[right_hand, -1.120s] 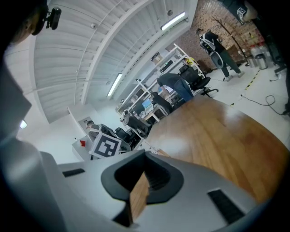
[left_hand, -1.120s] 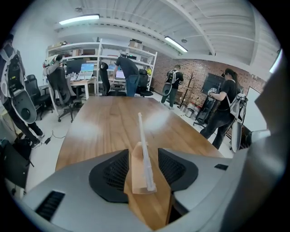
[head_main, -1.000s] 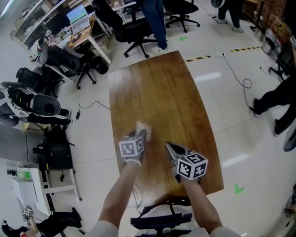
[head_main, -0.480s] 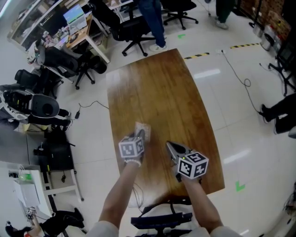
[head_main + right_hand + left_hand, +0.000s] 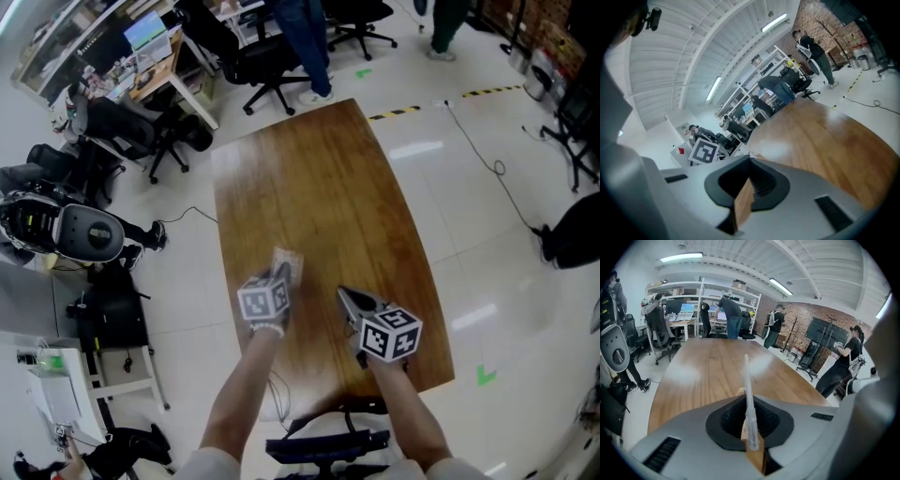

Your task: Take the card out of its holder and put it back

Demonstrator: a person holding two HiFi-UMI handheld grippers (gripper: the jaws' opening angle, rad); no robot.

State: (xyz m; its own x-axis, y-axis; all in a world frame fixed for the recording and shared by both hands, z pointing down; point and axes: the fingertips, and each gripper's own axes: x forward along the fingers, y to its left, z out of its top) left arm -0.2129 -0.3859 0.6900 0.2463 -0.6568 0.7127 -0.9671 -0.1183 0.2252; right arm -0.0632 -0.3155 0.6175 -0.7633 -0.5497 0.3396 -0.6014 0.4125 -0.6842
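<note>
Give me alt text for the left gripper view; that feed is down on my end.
The left claw is shut on a thin clear card holder, seen edge-on and standing upright from between the jaws. Beyond it runs a long wooden table, with desks and standing people past its far end.

Your head camera looks steeply down on the wooden table (image 5: 319, 187), with the left gripper (image 5: 284, 273) and right gripper (image 5: 343, 296) low in its frame. Each gripper camera rides close behind its own jaws and looks out along them over the tabletop ahead. All three views share that tabletop; left of the right jaws, the left gripper's marker cube (image 5: 704, 152) shows too.
</note>
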